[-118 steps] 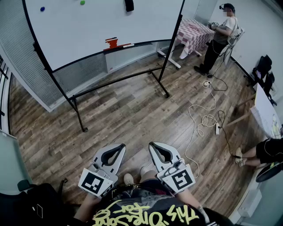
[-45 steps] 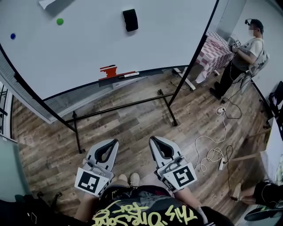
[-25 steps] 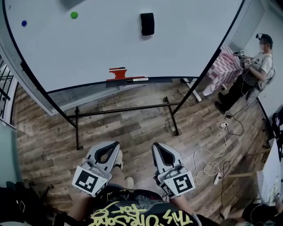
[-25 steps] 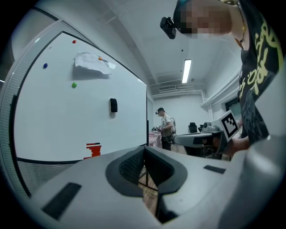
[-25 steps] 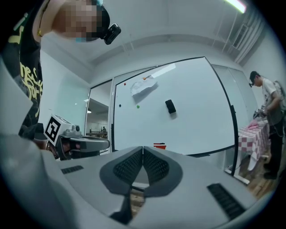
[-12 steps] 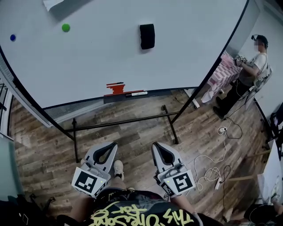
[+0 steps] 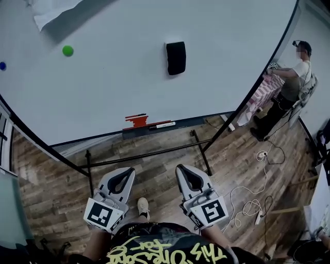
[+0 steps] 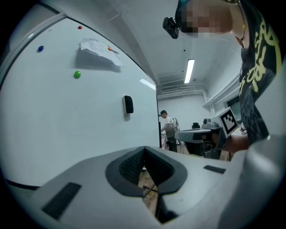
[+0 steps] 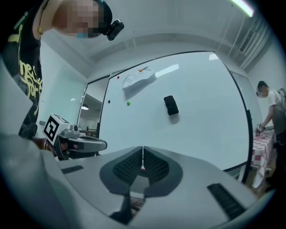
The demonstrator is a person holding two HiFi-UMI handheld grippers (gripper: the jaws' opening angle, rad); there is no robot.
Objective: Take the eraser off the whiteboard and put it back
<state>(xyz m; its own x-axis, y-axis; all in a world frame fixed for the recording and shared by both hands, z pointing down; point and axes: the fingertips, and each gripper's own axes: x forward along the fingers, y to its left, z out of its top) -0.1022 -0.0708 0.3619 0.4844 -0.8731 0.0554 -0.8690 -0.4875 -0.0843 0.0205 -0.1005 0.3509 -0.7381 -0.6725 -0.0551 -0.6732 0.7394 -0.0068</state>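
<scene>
A black eraser (image 7: 176,58) clings to the large whiteboard (image 7: 113,87), up high and right of centre; it also shows as a small dark block (image 8: 128,104) in the left gripper view and the same eraser (image 9: 170,105) in the right gripper view. My left gripper (image 7: 124,174) and right gripper (image 7: 183,171) are held side by side low in the head view, well short of the board. Both are shut with nothing between their jaws, tips meeting in each gripper view: left gripper (image 8: 144,149), right gripper (image 9: 143,150).
The board's tray holds an orange-red object (image 7: 136,121) and a marker (image 7: 162,125). Green (image 7: 67,50) and blue magnets and a sheet of paper (image 7: 51,13) are on the board. The stand's legs (image 7: 201,149) cross the wood floor. A person (image 7: 290,82) stands at right near cables (image 7: 252,198).
The whiteboard has grown larger and closer in the head view as I stepped toward it. Both grippers stay shut, side by side, in the same pose.
</scene>
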